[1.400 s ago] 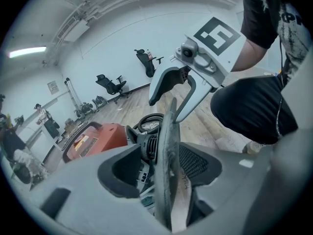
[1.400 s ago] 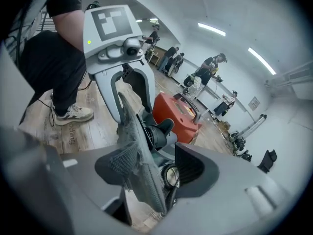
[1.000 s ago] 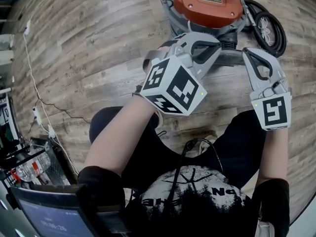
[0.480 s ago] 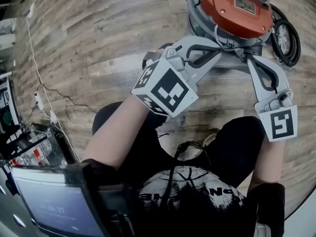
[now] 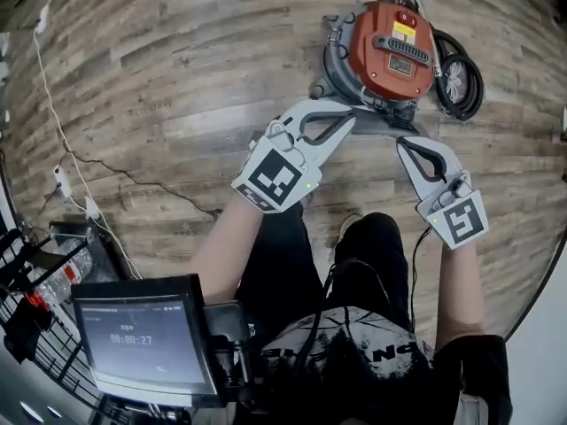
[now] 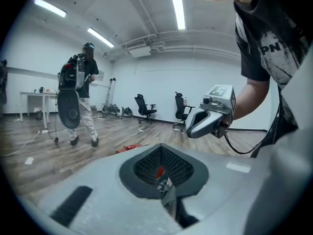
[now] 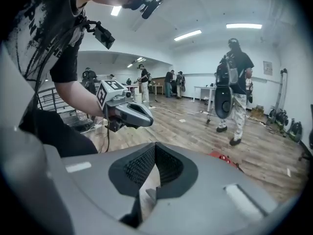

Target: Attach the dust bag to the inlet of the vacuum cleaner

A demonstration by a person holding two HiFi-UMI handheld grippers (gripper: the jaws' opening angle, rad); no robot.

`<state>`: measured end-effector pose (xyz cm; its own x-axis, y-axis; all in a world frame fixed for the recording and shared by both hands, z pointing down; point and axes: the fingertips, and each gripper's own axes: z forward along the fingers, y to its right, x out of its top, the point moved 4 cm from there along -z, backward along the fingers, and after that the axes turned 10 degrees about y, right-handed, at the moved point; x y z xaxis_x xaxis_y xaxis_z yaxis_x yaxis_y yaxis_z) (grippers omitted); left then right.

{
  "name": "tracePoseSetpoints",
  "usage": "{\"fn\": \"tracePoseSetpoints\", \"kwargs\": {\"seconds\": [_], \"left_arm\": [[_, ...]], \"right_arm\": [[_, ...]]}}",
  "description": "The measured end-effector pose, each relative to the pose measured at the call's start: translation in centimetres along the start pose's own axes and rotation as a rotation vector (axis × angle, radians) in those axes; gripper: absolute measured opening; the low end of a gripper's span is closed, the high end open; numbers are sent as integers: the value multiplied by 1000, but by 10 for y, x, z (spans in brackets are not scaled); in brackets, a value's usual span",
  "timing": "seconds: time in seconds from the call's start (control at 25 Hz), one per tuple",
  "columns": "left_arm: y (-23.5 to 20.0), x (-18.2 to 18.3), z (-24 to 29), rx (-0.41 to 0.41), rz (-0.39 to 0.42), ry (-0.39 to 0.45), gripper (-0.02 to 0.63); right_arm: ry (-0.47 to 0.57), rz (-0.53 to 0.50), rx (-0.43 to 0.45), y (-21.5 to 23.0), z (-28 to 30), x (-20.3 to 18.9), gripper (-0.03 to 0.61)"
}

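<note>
The vacuum cleaner point(image 5: 388, 50), orange on top of a grey canister, stands on the wood floor at the upper right of the head view. My left gripper point(image 5: 359, 120) and right gripper point(image 5: 400, 142) hang in the air just in front of it, tips angled toward each other and close together. Each gripper view shows the other: the right gripper point(image 6: 195, 129) in the left gripper view, the left gripper point(image 7: 145, 121) in the right gripper view. Both sets of jaws are shut with only floor showing through the small gap. I see no dust bag in any view.
A black hose coil point(image 5: 461, 69) lies beside the vacuum. A thin cable point(image 5: 106, 180) runs across the floor at left. A screen on a stand point(image 5: 142, 335) and a wire rack point(image 5: 35, 282) sit at lower left. A person wearing a backpack device point(image 6: 78, 97) walks across the room; office chairs point(image 6: 144, 106) stand behind.
Both grippers have risen away from the floor, and the head view has pulled back, so the vacuum looks smaller and farther. The jaws stayed shut throughout.
</note>
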<state>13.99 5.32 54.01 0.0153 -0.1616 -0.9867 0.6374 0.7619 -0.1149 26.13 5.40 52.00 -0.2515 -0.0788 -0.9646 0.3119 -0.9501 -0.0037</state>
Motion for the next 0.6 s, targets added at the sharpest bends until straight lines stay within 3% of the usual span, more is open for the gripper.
{"fn": "tracePoseSetpoints", "kwargs": {"seconds": [0.12,0.4,0.6], "left_arm": [[-11,58,-42,53,-35,-5,2],[-29,189,-138,140,-127,-2,2],[-48,257,-186,131,-80,-2,2]], "right_arm": [[-17,-12,53,-11,14,72,6],[-87,-152,192,-37,63,219,6],[-67,-142,169,-54,94,294,6]]}}
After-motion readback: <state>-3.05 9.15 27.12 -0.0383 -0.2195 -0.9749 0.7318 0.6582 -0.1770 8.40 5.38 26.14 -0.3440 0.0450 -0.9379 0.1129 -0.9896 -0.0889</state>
